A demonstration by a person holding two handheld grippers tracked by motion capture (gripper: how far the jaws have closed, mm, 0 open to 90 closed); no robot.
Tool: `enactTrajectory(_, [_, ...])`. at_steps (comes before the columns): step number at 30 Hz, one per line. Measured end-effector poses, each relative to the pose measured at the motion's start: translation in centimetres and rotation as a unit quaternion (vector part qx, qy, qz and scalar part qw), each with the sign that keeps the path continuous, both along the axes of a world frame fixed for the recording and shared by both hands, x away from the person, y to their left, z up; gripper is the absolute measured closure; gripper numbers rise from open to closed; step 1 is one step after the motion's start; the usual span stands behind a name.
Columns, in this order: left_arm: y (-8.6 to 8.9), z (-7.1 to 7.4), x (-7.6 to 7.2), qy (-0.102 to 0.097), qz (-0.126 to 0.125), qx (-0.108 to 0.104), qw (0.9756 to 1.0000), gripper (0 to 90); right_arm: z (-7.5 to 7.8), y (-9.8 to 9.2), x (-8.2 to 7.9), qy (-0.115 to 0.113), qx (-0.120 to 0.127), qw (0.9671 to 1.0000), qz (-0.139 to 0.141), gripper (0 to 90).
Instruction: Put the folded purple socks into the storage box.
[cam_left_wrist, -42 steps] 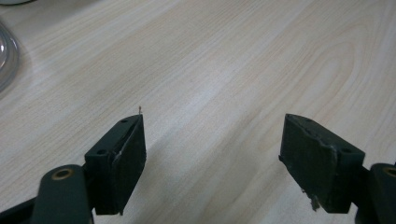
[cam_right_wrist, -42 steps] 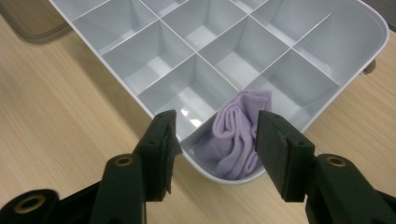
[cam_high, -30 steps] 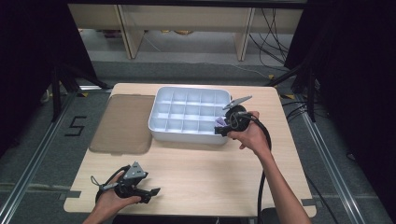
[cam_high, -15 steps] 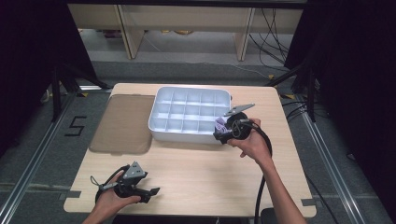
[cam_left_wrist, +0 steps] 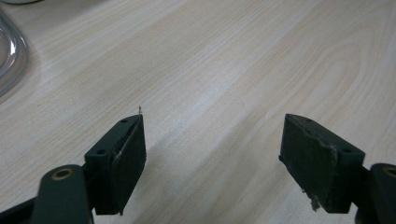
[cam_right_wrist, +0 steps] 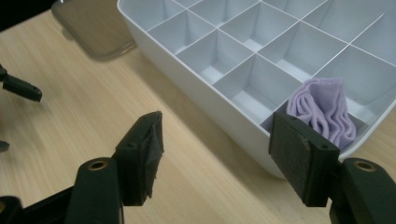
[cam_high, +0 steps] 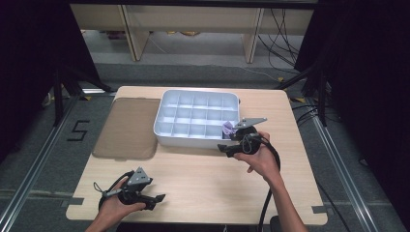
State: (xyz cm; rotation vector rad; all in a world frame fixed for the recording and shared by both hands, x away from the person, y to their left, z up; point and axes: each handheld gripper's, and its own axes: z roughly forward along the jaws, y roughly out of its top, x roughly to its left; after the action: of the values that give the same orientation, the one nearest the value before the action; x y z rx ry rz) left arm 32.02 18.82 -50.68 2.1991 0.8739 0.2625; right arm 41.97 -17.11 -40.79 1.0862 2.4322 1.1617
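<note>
Cloth dropped in the corner cell

We saw our right gripper [cam_right_wrist: 215, 144] with its jaws apart, just having widened, nothing between them. The purple cloth [cam_right_wrist: 323, 112] sat bunched in the tray's [cam_high: 164, 131] corner cell, just beyond the right-hand jaw. Our left gripper [cam_left_wrist: 212, 161] gaped, released, over bare table [cam_left_wrist: 224, 60].

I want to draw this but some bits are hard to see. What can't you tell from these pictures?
- Lilac crumpled cloth in the white plastic divided tray: right gripper view, lower part hidden by a black jaw and compartment wall.
- Same cloth: high view, too small for folds.
- Clear curved plastic piece: left gripper view, cut off by the edge.
</note>
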Motion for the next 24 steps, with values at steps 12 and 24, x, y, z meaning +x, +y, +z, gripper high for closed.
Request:
enactTrajectory(12, [0.0,0.0,0.0,0.000,-0.005,0.005,1.0000,22.2,-1.2,-0.2,-0.9,0.014,-0.008,0.9998,0.009,33.9])
enactTrajectory(24, [-0.1,0.0,-0.1,0.001,-0.005,0.005,1.0000,22.2,-2.0,0.0,-1.8,0.014,-0.012,0.9996,0.020,30.6])
